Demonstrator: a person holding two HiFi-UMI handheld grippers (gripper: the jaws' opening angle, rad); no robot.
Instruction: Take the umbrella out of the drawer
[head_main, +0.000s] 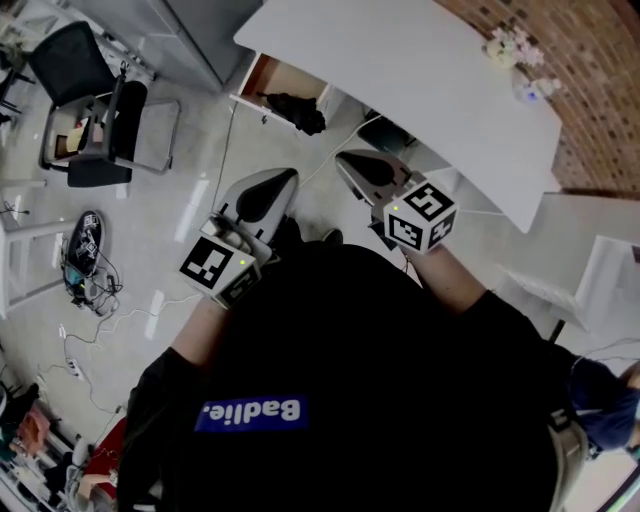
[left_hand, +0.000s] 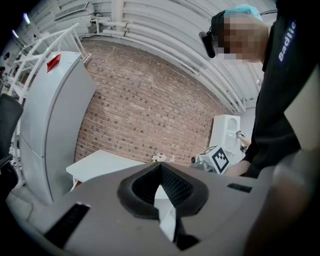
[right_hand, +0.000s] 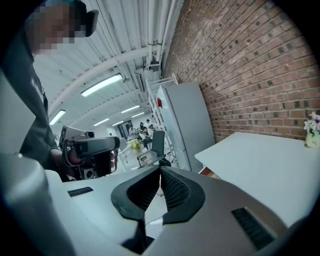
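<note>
A black folded umbrella (head_main: 297, 112) lies in the open wooden drawer (head_main: 262, 78) at the left end of the white table (head_main: 420, 80). Both grippers hang above the floor in front of the table, well short of the drawer. My left gripper (head_main: 283, 180) points toward the drawer with its jaws shut and nothing between them; in its own view the left gripper (left_hand: 161, 167) faces the table and the brick wall. My right gripper (head_main: 347, 160) sits beside it, shut and empty as well. Past the right gripper (right_hand: 160, 170) a brown edge of the drawer (right_hand: 210, 173) shows under the tabletop.
A flower vase (head_main: 510, 45) stands at the table's far side. A dark bin (head_main: 385, 135) sits under the table. A black chair (head_main: 85, 100) and cables (head_main: 90, 290) are on the floor to the left. A tall grey cabinet (left_hand: 50, 125) stands beside the table.
</note>
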